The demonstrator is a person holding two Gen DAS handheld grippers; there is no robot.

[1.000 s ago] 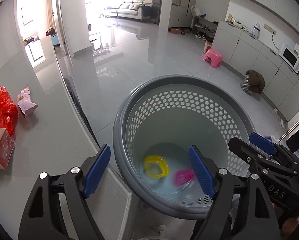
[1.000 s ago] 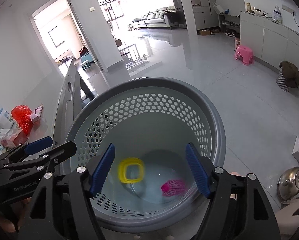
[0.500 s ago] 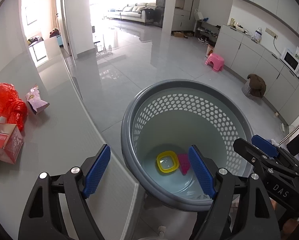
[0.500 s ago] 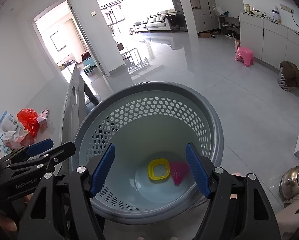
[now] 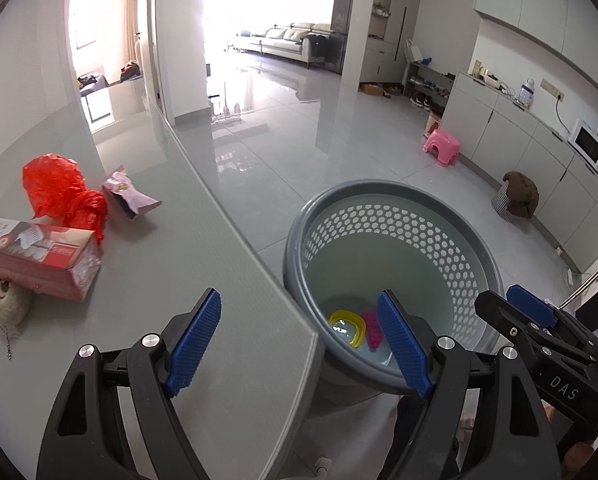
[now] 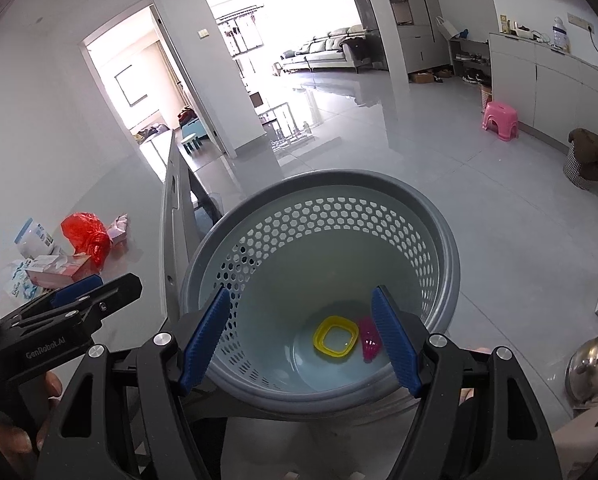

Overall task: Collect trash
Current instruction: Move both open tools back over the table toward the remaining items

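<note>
**Observer A:** Trash remaining on the table: a red plastic bag, a pink wrapper and a red-and-white carton. All lie ahead and to the left of the left gripper, well apart from it. Two pieces already lie at the bottom of the perforated grey basket: a yellow square ring and a pink item touching it.

**Observer B:** Gripper status?

**Observer A:** Both sets of jaws stand apart with nothing between the pads. The right gripper points down into the basket. The left gripper straddles the table edge, one finger over the tabletop, the other over the basket rim.

**Observer B:** Failure modes from here?

**Observer A:** Four, in my judgement. First, the bag is thin, crumpled film; a shallow pinch may catch only a fold, and the bag could slide free over the floor during carry. Second, the bag touches the wrapper and lies against the carton, so a wide-open approach may drag a neighbour toward the table edge. Third, the carton is broad; its width against the jaw span cannot be judged here, so a grip across the long side may fail. Fourth, the two grippers sit close together beside the basket; a swing to the left risks clipping the rim and tipping it.

**Observer B:** And the beige round object just under the carton?

**Observer A:** Cannot tell whether it counts as trash.
</note>
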